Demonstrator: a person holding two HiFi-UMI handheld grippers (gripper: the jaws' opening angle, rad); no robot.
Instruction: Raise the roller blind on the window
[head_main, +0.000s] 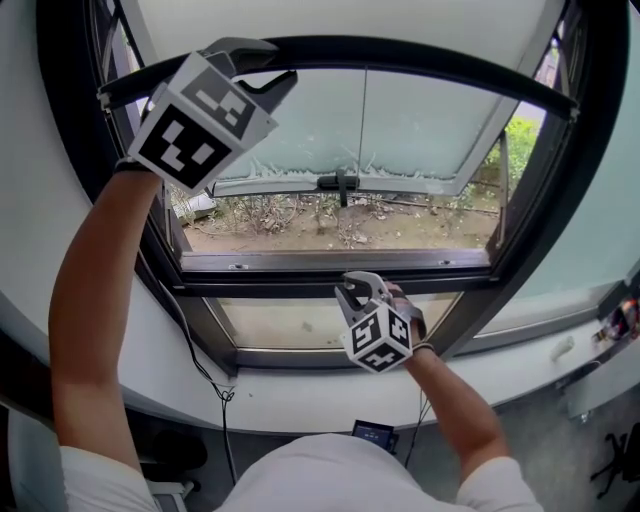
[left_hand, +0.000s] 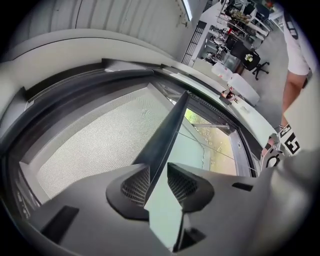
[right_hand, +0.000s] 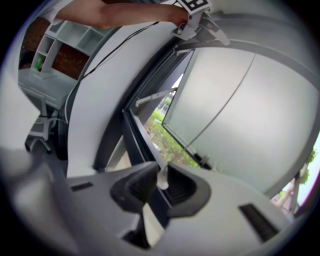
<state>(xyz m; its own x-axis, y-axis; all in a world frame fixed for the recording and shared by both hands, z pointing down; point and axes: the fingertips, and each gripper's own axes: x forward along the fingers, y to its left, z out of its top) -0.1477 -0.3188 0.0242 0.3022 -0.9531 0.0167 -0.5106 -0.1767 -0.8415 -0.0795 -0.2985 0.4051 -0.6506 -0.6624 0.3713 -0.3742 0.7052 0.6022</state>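
Observation:
The roller blind (head_main: 330, 20) is drawn far up, and its dark bottom bar (head_main: 420, 55) arcs across the top of the window. My left gripper (head_main: 272, 82) is raised to the bar's left end. In the left gripper view the bar (left_hand: 167, 135) runs between the jaws of that gripper (left_hand: 159, 182), which is shut on it, with the mesh fabric (left_hand: 100, 145) to its left. My right gripper (head_main: 358, 292) is low, in front of the lower window frame. In the right gripper view this gripper (right_hand: 162, 182) is shut on a small white toggle (right_hand: 162, 177).
A tilted glass sash with a black handle (head_main: 340, 185) stands behind the frame. Below runs a white sill (head_main: 300, 400), with a black cable (head_main: 200, 350) hanging over it. A person (left_hand: 295, 55) and office desks show at the right of the left gripper view.

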